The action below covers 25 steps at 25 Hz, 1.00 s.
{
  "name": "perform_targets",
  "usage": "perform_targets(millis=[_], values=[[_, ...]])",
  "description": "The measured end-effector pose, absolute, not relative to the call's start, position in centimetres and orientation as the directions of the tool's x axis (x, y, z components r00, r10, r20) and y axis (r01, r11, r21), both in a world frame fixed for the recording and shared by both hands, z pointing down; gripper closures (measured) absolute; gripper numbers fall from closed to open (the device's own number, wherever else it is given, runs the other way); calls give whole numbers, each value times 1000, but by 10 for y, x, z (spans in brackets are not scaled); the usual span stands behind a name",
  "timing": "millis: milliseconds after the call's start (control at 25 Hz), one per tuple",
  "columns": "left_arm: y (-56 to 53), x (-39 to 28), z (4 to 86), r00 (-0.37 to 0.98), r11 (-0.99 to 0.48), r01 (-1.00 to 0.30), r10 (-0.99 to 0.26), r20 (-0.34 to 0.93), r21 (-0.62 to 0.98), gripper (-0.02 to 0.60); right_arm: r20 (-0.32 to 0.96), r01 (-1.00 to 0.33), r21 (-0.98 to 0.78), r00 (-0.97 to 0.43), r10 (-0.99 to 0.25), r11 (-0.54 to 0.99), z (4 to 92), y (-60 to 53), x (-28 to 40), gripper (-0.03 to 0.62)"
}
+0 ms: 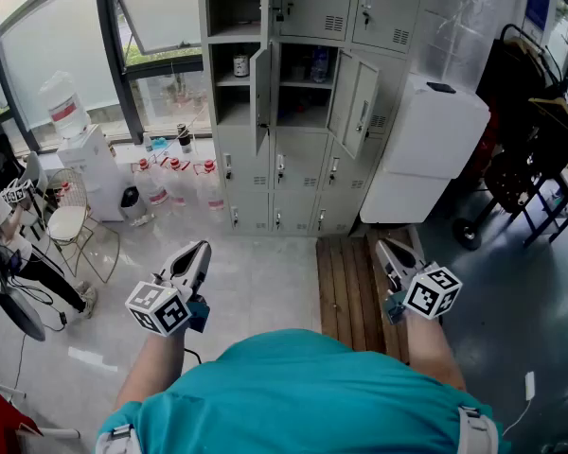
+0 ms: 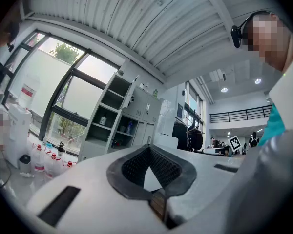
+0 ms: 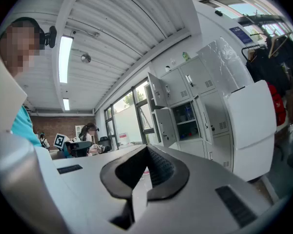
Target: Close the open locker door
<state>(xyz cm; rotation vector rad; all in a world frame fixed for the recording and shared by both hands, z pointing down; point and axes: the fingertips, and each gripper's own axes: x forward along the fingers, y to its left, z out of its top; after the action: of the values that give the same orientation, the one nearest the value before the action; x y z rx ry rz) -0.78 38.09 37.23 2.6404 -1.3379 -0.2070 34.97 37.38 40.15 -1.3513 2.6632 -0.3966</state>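
The grey locker bank (image 1: 308,159) stands against the far wall beside the windows, well apart from the person, who faces it across open floor. Just right of it is a white cabinet (image 1: 424,140), tilted and partly under clear film. A wooden pallet (image 1: 345,287) lies on the floor in front of the lockers. A water dispenser (image 1: 87,154) stands at the window on the left. In the middle row two locker doors hang open: the left door (image 1: 261,97) is seen nearly edge-on, the right door (image 1: 354,104) is swung outward, and between them is an exposed compartment (image 1: 303,93) with a bottle on its shelf. Neither gripper is near a door. The left gripper (image 1: 203,247) is held level, jaws closed together on nothing. The right gripper (image 1: 385,245), also level, has its jaws closed together and is empty. Water bottles (image 1: 175,180) stand in a row at the base of the lockers.
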Motion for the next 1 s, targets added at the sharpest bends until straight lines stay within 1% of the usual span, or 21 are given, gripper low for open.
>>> perform_targets(millis=[560, 800, 1000], values=[[384, 12, 373, 592, -585, -783, -805, -35, 214, 577, -13, -754, -298, -610, -793, 585, 400, 377, 365, 595], [385, 34, 375, 593, -585, -784, -804, -25, 207, 577, -41, -722, -333, -631, -774, 606, 399, 378, 381, 595], [385, 65, 376, 591, -581, -788, -806, -14, 204, 577, -44, -708, -334, -648, -761, 622, 400, 379, 406, 595]])
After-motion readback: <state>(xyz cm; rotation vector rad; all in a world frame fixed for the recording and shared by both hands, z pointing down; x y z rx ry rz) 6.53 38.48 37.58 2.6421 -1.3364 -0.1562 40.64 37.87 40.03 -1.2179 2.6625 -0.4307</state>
